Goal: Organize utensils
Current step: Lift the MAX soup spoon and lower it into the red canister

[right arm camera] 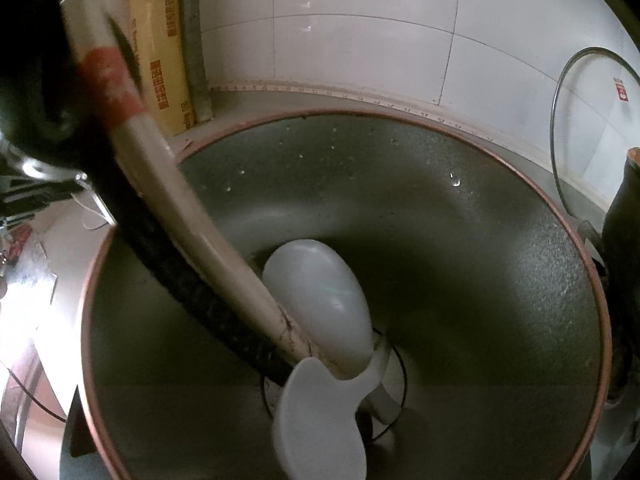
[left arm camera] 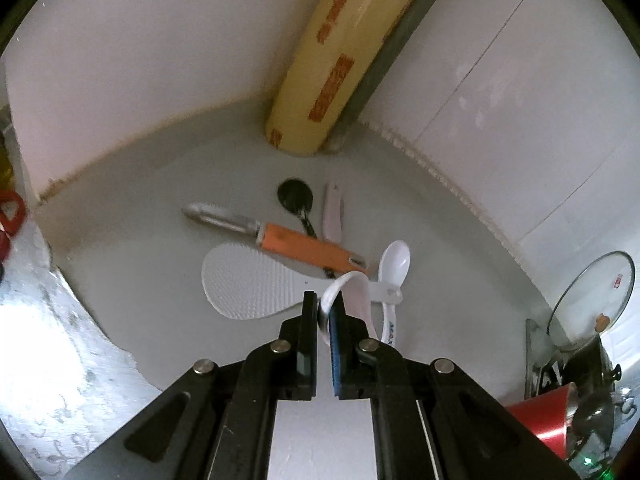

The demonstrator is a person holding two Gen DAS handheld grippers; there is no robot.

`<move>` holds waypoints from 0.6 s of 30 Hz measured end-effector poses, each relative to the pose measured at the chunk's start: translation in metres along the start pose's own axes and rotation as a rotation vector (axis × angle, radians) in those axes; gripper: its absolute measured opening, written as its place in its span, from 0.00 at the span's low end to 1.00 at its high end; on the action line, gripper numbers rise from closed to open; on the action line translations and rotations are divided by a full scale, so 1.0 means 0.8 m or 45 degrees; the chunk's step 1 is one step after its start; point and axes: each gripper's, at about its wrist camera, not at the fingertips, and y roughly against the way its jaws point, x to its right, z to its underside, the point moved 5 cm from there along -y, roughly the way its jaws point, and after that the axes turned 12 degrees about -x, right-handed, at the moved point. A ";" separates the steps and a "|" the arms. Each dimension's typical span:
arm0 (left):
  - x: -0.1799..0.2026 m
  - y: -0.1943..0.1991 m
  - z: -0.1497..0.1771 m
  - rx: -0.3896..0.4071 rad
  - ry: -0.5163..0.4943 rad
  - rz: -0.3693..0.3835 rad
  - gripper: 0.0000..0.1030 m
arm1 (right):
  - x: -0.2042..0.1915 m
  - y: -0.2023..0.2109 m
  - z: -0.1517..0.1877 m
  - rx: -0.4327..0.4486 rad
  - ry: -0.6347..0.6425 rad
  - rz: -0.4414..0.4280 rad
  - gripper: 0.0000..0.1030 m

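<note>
My left gripper (left arm camera: 323,306) is shut on the handle of a white spoon (left arm camera: 352,292), held just above the grey counter. Beyond it lie a white rice paddle (left arm camera: 244,284), an orange-handled peeler (left arm camera: 296,242), a black spoon (left arm camera: 295,196), a small white knife (left arm camera: 333,212) and another white spoon (left arm camera: 394,264). In the right wrist view a large dark wok (right arm camera: 480,264) holds a white ladle (right arm camera: 320,300) with a long white and red handle (right arm camera: 120,92) and a white spatula (right arm camera: 320,420). The right gripper's fingers do not show.
A yellow roll of wrap (left arm camera: 332,60) leans in the tiled corner. A glass lid (left arm camera: 592,300) leans on the wall at right, near a stove and a red object (left arm camera: 540,420). A dark jug (right arm camera: 624,240) stands right of the wok.
</note>
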 end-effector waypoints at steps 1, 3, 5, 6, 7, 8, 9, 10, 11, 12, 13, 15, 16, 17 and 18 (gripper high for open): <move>0.001 0.005 0.000 0.012 -0.003 -0.002 0.05 | 0.001 0.001 0.000 0.002 -0.003 0.000 1.00; 0.004 0.019 -0.002 0.044 -0.011 -0.007 0.05 | 0.001 0.004 -0.001 0.013 -0.006 0.003 1.00; 0.008 0.034 -0.003 0.080 -0.024 -0.006 0.05 | 0.003 0.006 0.000 0.026 -0.007 0.004 1.00; 0.010 0.042 -0.003 0.094 -0.030 -0.009 0.05 | 0.003 0.009 0.003 0.031 -0.008 0.005 1.00; 0.012 0.048 -0.004 0.108 -0.036 -0.015 0.05 | 0.004 0.011 0.005 0.039 -0.010 0.008 1.00; 0.016 0.056 -0.004 0.124 -0.043 -0.021 0.05 | 0.005 0.013 0.005 0.046 -0.014 0.009 1.00; 0.019 0.062 -0.004 0.138 -0.048 -0.025 0.05 | 0.006 0.015 0.005 0.051 -0.016 0.009 1.00; 0.022 0.069 -0.004 0.154 -0.053 -0.026 0.05 | 0.007 0.017 0.006 0.059 -0.017 0.011 1.00; 0.026 0.077 -0.004 0.173 -0.057 -0.024 0.05 | 0.009 0.019 0.006 0.064 -0.017 0.013 1.00; 0.029 0.083 -0.003 0.187 -0.060 -0.023 0.05 | 0.011 0.021 0.006 0.070 -0.017 0.013 1.00; 0.033 0.089 -0.002 0.201 -0.063 -0.022 0.05 | 0.011 0.022 0.007 0.073 -0.015 0.013 1.00; 0.042 0.102 0.002 0.228 -0.076 -0.023 0.05 | 0.010 0.022 0.006 0.078 -0.003 0.008 1.00; 0.047 0.107 0.004 0.240 -0.082 -0.025 0.05 | 0.013 0.027 0.006 0.083 0.008 0.004 1.00; 0.053 0.114 0.007 0.256 -0.090 -0.027 0.05 | 0.014 0.027 0.006 0.086 0.018 0.001 1.00; 0.058 0.119 0.009 0.270 -0.096 -0.030 0.05 | 0.014 0.029 0.007 0.091 0.029 -0.007 1.00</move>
